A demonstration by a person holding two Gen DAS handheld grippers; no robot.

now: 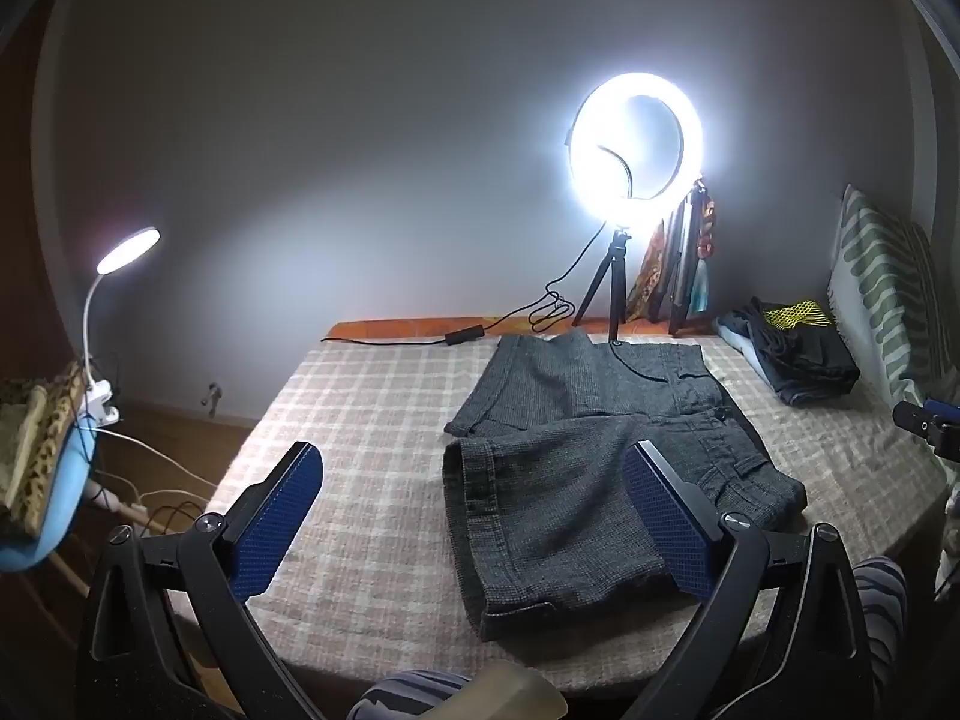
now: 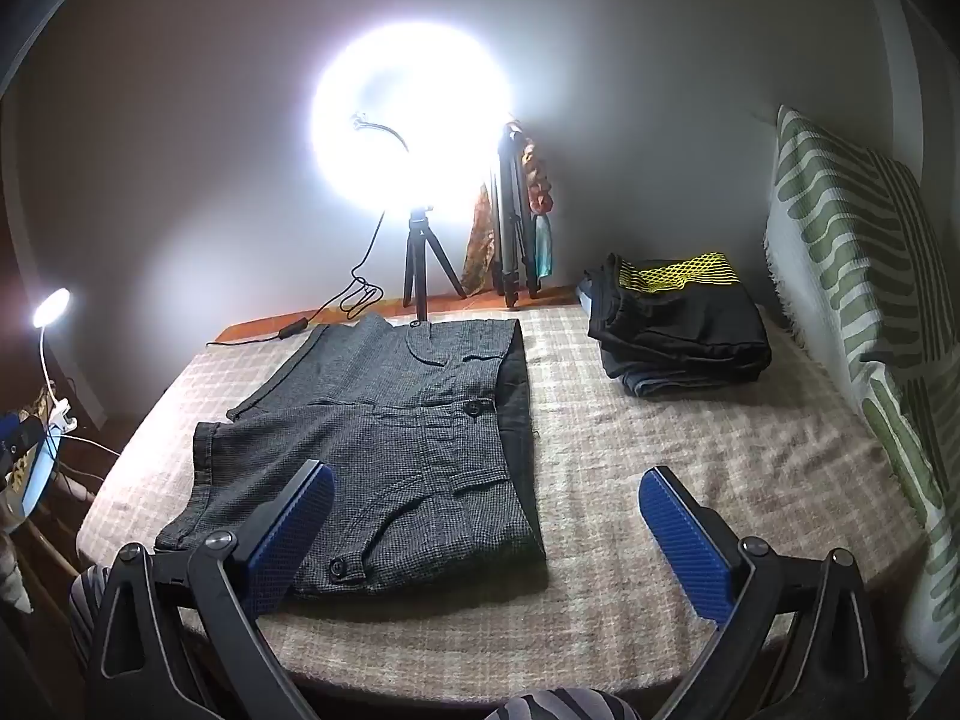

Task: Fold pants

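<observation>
Both grippers, left [image 1: 474, 480] & right [image 2: 486, 507], hover w/ jaws apart over pants [image 2: 390, 420].

A pair of dark grey, finely checked woven short pants [image 1: 576, 456] [image 2: 384, 432] lies flat and spread open on the bed, waistband toward the right, both leg openings toward the left. The two legs lie side by side, slightly splayed. Buttoned pocket flaps show near the waistband, whose darker inner lining is turned outward.
</observation>
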